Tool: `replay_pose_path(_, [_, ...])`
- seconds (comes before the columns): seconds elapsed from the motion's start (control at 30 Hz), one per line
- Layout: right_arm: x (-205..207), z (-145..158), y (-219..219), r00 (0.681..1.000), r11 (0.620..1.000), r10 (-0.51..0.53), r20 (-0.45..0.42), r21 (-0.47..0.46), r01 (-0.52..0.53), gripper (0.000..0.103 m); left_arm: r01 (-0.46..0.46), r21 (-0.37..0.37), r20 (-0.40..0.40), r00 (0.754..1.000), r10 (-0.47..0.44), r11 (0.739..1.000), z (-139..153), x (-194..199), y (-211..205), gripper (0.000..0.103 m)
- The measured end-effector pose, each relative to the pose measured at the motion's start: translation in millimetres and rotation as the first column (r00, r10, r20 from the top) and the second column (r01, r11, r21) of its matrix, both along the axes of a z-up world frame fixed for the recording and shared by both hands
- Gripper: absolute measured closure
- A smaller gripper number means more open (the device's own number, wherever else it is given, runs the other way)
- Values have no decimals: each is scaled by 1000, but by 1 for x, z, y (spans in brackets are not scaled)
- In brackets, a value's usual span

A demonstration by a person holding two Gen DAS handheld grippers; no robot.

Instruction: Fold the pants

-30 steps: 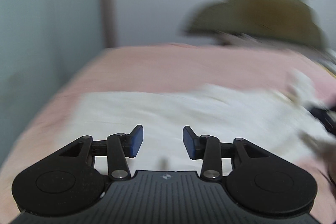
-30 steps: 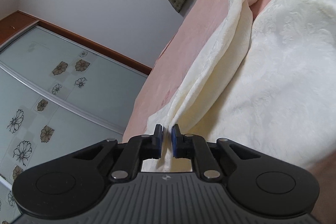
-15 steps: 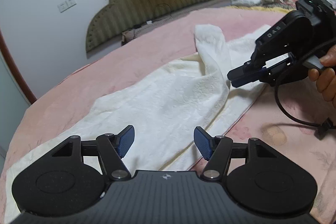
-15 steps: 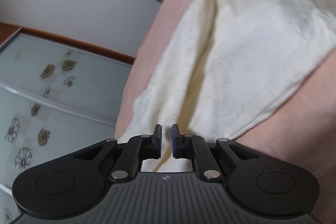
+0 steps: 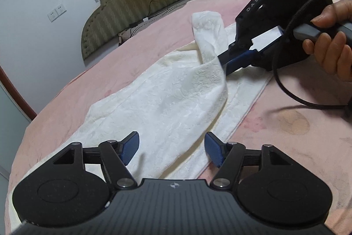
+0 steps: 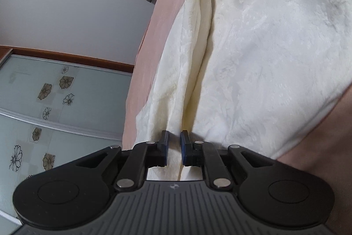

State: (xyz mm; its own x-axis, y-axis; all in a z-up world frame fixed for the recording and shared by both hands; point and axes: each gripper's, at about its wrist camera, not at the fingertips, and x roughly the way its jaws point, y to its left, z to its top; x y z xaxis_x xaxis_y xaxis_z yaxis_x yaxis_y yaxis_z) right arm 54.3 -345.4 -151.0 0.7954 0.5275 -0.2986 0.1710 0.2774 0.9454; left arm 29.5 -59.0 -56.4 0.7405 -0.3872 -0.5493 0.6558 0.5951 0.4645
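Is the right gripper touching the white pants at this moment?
Touching. In the left wrist view the right gripper pinches a raised fold of the white pants; the right wrist view shows cloth running between its nearly closed pads.

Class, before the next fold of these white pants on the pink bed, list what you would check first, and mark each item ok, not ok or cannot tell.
1. Right gripper grips the pants: ok; its jaws have just been easing slightly apart, cloth still pinched between them.
2. Left gripper free for a new grasp: ok; its jaws have just been opening, pads off the cloth.
3. Pants lying flat: not ok; one part is lifted and draped.
4. Pink bedcover beside the pants free of other items: not ok; a black cable trails there.
5. Far hem position: cannot tell.
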Motion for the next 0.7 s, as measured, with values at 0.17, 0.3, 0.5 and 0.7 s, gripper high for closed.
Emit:
replay_pose_path(0.17, [1,8,-1,999,999,-17,36,-36,19,64,-12,32,47,999,11,999,-7,3,-3,27])
replay_pose_path(0.3, [11,19,5,997,990,-30,71,-136,40,56,-10,36,90,996,7,999,-11,-2,-6,38])
replay_pose_path(0.5, [10,23,7,990,984,-49,133,-164,70,88,-14,41,124,992,9,999,-12,-8,-7,86])
replay_pose_path(0.7, [-19,39,3,991,965,-23,133,-255,57,94,52,-18,67,996,-50,999,0,-17,7,91])
